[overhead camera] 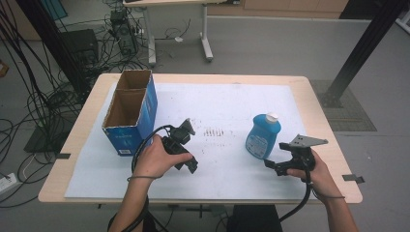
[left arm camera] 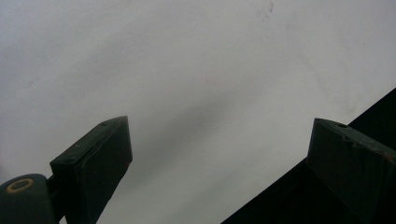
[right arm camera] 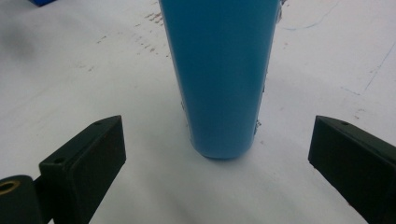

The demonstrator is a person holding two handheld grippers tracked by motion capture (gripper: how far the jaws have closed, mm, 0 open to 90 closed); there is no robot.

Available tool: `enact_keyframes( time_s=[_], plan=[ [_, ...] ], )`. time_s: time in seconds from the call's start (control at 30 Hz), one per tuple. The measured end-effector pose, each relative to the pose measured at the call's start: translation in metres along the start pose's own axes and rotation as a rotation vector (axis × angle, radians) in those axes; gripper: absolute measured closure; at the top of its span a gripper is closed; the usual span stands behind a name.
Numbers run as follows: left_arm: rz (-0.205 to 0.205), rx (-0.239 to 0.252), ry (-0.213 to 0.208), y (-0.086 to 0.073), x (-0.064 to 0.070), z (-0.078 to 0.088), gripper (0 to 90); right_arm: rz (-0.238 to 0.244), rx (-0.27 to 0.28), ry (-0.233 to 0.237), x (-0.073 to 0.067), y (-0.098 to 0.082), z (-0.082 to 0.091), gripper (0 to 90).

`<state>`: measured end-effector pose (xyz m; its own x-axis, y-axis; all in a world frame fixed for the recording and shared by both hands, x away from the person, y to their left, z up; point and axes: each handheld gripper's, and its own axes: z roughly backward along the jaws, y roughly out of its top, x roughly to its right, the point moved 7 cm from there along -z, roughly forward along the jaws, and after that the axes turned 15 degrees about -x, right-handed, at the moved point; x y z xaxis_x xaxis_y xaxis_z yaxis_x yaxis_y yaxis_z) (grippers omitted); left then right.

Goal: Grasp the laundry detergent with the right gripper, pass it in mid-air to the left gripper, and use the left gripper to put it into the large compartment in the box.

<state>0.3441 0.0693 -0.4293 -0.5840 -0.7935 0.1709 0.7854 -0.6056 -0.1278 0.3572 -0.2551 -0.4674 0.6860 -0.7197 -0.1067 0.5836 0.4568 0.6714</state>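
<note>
Approach to upright blue bottle (right arm camera: 219, 79) on tabletop (overhead camera: 300, 87), right of centre.
Right tongs (right arm camera: 217, 163) spread, aligned: advance level, clench mid-body. Left tongs (left arm camera: 219, 163) released, empty.

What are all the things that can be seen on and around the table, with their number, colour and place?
Bottle: one, blue with a white cap, upright on the right part of the sheet, just ahead of the right gripper.
Cardboard box: one, blue outside and brown inside, open top with two compartments, at the left edge of the sheet.
Sheet: one, white, with small dark marks near its middle, covering most of the table.
Table: one, light wood.
Second table: one, on the floor behind.
Cables: many, black, on the floor at left.
Left gripper: one, black, open, over the sheet.
Right gripper: one, black, open, facing the bottle.
</note>
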Motion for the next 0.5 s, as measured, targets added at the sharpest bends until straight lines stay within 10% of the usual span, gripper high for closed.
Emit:
enact_keyframes(
  time_s=[0.5],
  plan=[
    [0.002,-0.004,-0.004,-0.0022,-0.0004,-0.0031,7.2,0.006,0.087,0.009,-0.0014,0.0055,-0.0047,2.8]
  ],
)
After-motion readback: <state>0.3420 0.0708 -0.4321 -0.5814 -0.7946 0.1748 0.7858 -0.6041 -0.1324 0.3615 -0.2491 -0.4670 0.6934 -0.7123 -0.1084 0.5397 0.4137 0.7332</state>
